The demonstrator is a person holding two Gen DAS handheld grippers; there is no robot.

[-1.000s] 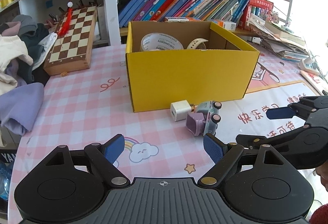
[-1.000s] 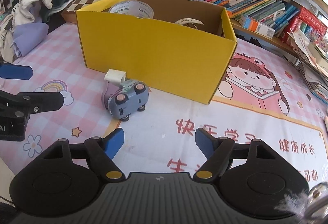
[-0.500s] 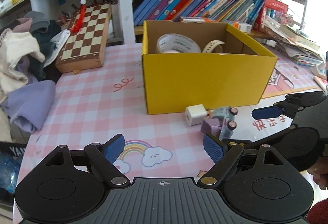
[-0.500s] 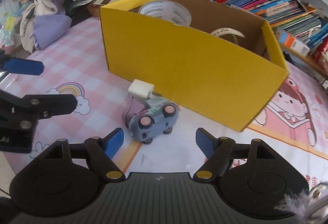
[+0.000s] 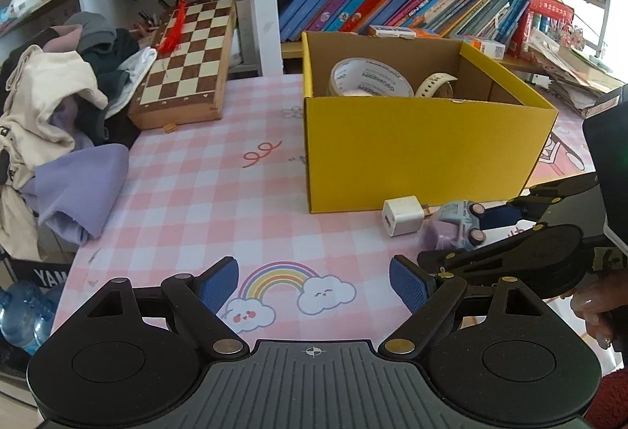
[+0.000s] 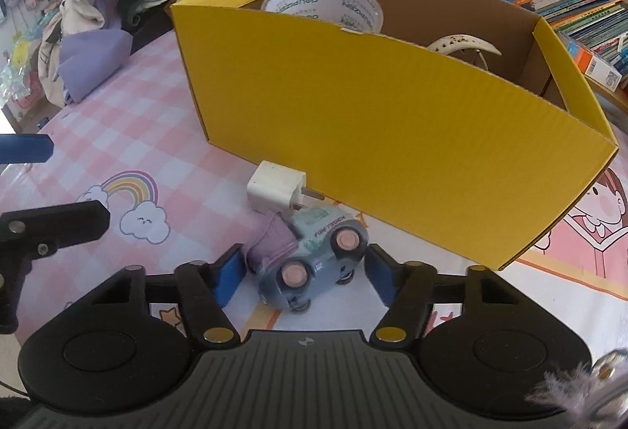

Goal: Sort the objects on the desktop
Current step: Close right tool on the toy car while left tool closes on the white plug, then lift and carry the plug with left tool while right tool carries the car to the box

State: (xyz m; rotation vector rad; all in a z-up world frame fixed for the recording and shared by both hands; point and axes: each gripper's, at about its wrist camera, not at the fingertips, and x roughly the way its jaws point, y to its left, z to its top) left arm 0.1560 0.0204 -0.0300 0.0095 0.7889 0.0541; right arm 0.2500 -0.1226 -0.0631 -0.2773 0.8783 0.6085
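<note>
A small grey-blue and lilac toy truck (image 6: 310,260) lies on its side on the pink checked tablecloth, in front of a yellow cardboard box (image 6: 392,138). A white charger plug (image 6: 276,191) lies against the truck's far end. My right gripper (image 6: 302,274) is open with its fingers on either side of the truck, not closed on it. In the left wrist view the truck (image 5: 457,229), the plug (image 5: 402,220) and the box (image 5: 424,158) lie ahead to the right. My left gripper (image 5: 314,289) is open and empty above the rainbow print. The box holds a tape roll (image 5: 369,77) and a white strap (image 5: 435,83).
A folded chessboard (image 5: 188,72) leans at the back left. A pile of clothes (image 5: 59,138) covers the table's left edge. Shelves of books (image 5: 412,9) run behind the box. Papers (image 5: 573,75) are stacked at the far right.
My right gripper has moved forward and down until its open fingers straddle the toy truck. My left gripper has drifted left and back a little, still open.
</note>
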